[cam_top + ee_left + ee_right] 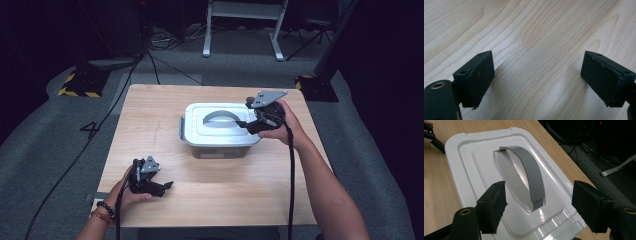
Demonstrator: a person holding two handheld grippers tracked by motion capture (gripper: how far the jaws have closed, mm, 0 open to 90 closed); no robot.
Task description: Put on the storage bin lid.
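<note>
Right gripper view: right tool [539, 205] wide open, empty, over the box lid [481, 157] mid-bench [150, 125]. To lift, centre pads on grey handle [531, 175], close squarely. Left tool [536, 77] open, idle.

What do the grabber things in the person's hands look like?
Both are black. The left gripper and right gripper each have two flat, block-shaped jaws, a grey three-cornered plate on top and a black cable trailing back. The left wrist wears bead bracelets. The arms are bare, without sleeves.
</note>
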